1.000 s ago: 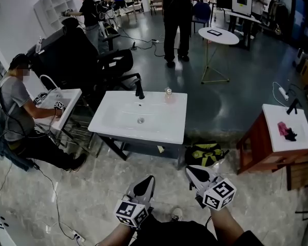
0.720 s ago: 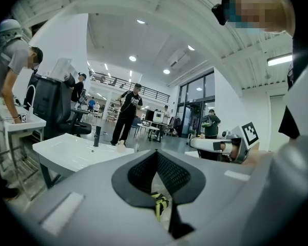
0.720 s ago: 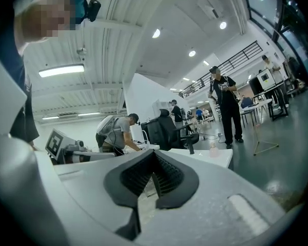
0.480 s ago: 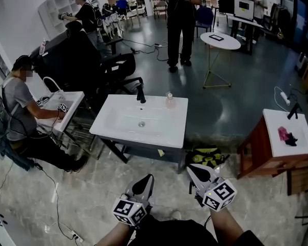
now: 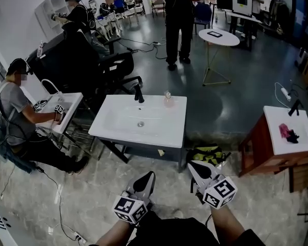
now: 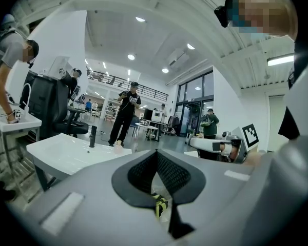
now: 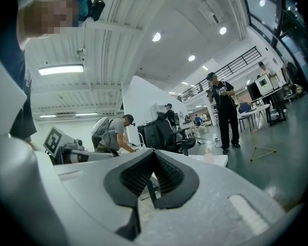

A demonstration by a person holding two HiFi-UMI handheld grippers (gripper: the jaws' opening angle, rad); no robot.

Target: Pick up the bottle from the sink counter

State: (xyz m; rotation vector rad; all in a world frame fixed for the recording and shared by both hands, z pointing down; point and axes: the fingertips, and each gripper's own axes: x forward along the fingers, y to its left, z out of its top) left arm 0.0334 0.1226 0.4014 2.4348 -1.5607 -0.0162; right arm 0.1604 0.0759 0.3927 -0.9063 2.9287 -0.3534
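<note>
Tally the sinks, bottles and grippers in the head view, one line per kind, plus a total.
Sinks: 3
Bottles: 1
Grippers: 2
Total: 6

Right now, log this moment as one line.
left gripper: shut, empty | right gripper: shut, empty | bottle: at back edge of sink counter, right of faucet, untouched

Glossy white sink counter point(image 5: 169, 129), clear plastic bottle point(image 5: 168, 98), matt black tap point(image 5: 139, 93), speckled stone floor point(image 5: 92, 199)
</note>
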